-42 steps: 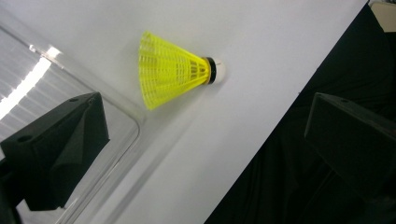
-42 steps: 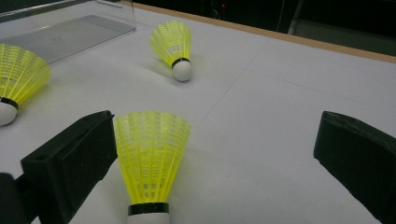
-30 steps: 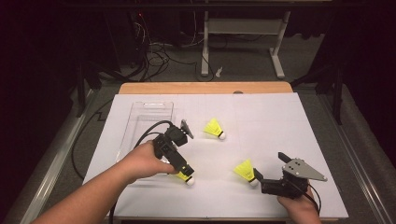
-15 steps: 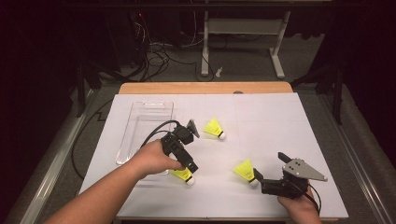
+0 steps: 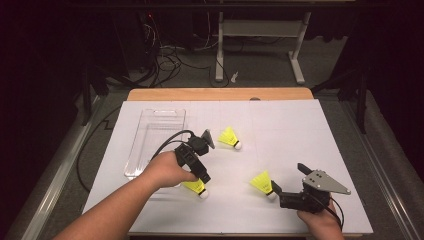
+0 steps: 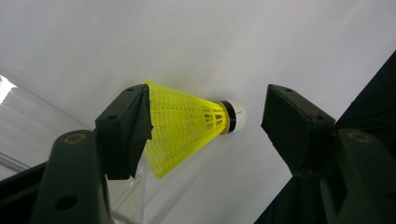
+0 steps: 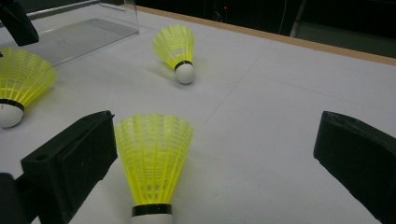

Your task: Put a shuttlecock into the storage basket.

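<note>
Three yellow shuttlecocks lie on the white table sheet (image 5: pixel 280 130). My left gripper (image 5: pixel 200 181) (image 6: pixel 208 116) is lowered over the near-left shuttlecock (image 5: pixel 194 187) (image 6: pixel 187 121). Its jaws have just been closing around it: one pad (image 6: pixel 126 130) touches the mesh skirt, the other pad (image 6: pixel 292 123) stands clear of the white cork tip. My right gripper (image 5: pixel 289 178) (image 7: pixel 224 149) rests open at the front right, with a second shuttlecock (image 5: pixel 261 181) (image 7: pixel 153 158) between its jaws, close to the left pad. The third shuttlecock (image 5: pixel 229 137) (image 7: pixel 175 44) lies farther back, untouched.
A clear plastic tray (image 5: pixel 155 135) (image 7: pixel 88 35) sits at the left of the sheet, just behind my left hand. A wooden table edge (image 5: pixel 220 94) runs along the back. Beyond it are dark floor, cables and a stand's legs.
My left hand has sunk a little and shifted right over the near-left shuttlecock, and its jaws have narrowed around it. The right gripper and the other shuttlecocks have not moved.
</note>
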The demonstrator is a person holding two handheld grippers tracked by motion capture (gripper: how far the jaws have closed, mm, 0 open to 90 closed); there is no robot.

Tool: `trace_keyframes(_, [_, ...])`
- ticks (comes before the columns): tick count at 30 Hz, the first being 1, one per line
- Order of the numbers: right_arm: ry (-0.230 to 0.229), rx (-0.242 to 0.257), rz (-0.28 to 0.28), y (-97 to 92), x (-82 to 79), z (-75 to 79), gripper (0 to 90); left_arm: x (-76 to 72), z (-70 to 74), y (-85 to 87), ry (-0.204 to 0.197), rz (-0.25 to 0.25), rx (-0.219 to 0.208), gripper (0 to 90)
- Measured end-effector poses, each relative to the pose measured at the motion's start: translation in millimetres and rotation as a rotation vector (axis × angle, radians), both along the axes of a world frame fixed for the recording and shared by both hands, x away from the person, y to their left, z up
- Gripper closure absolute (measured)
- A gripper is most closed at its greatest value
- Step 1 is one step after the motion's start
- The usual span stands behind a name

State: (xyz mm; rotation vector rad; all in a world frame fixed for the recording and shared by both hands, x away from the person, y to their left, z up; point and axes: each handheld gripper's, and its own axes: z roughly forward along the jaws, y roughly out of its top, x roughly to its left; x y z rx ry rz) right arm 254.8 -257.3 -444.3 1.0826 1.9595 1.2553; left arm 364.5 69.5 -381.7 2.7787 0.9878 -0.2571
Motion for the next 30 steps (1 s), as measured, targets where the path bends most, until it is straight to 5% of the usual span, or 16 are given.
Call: trace_keyframes(30, [0.002, -0.004, -0.003, 0.3, 0.0, -0.7, 0.1, 3.1, -21.9, 13.7, 0.061, 0.013, 0.013, 62.0])
